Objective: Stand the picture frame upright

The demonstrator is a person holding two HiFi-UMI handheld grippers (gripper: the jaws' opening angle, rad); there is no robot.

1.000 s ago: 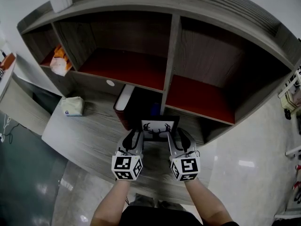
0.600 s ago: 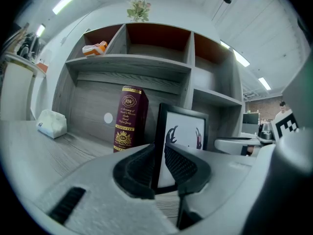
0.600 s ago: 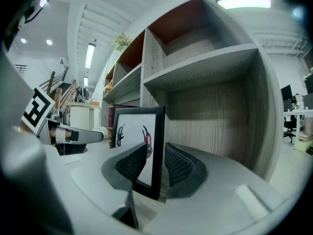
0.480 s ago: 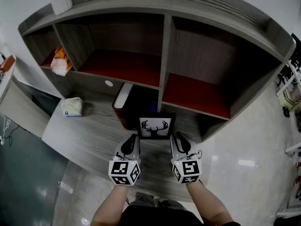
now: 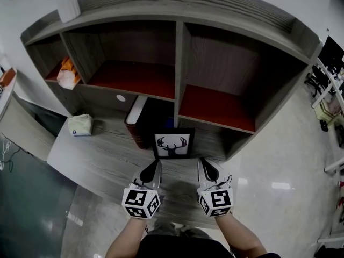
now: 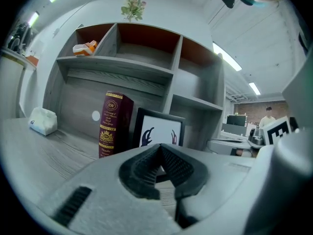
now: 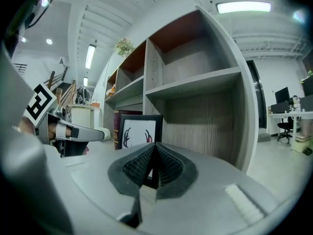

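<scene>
A black picture frame [image 5: 172, 144] with a deer-antler print stands upright on the grey wooden desk [image 5: 102, 160], leaning back by the shelf unit's middle divider. It also shows in the left gripper view [image 6: 159, 129] and the right gripper view [image 7: 138, 131]. My left gripper [image 5: 151, 170] and right gripper [image 5: 208, 170] hover side by side in front of the frame, clear of it. Both have just been closing, and now the left gripper [image 6: 160, 148] and the right gripper [image 7: 153, 148] are shut with nothing between the pads.
A dark red book [image 5: 137, 123] stands just left of the frame. A white tissue pack [image 5: 80, 124] lies at the desk's left end. The grey shelf unit [image 5: 180, 63] rises behind, with an orange-and-white item [image 5: 65, 71] in its left compartment and a bottle [image 5: 66, 4] on top.
Both grippers have drawn back toward me from the frame's lower corners and their jaws have closed. The frame stays standing where it was.
</scene>
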